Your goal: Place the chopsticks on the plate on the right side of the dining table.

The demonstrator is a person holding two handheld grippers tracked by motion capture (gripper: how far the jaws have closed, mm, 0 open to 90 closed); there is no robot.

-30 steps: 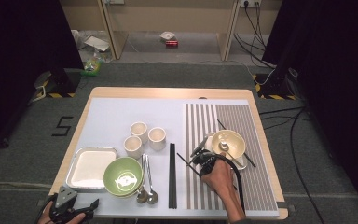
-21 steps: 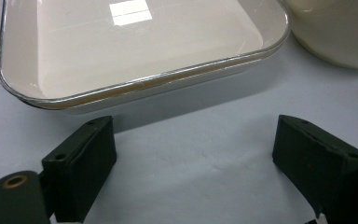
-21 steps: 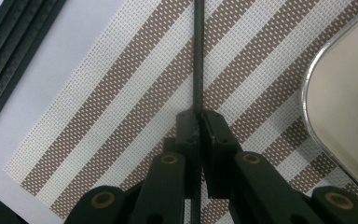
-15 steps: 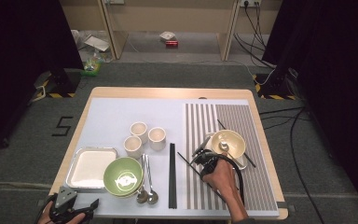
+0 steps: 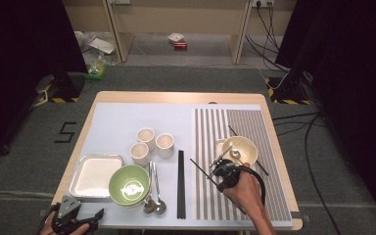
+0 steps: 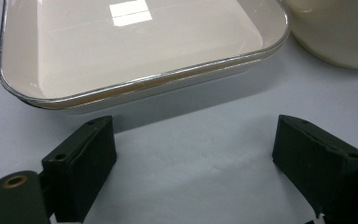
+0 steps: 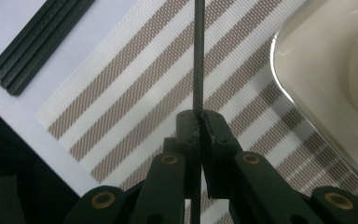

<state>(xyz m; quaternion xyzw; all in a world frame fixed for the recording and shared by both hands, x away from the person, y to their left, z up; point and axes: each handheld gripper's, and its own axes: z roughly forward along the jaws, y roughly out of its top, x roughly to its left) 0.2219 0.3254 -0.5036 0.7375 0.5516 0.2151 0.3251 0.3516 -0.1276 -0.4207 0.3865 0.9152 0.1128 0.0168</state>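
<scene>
My right gripper hovers over the striped placemat, shut on a thin black chopstick that sticks out toward the left. In the right gripper view the jaws pinch that chopstick, which runs straight up the frame. Just beyond it, a beige bowl holding a metal spoon sits on a pale plate. My left gripper rests at the table's front left corner, open with nothing between its fingers, facing the white tray.
A bundle of black chopsticks lies in the middle, beside metal spoons and a green bowl. The white tray is left of the bowl. Three cream cups stand behind. Another chopstick lies under the beige bowl.
My right hand has risen a little and shifted slightly, carrying the chopstick with it. The left gripper has stayed where it was.
</scene>
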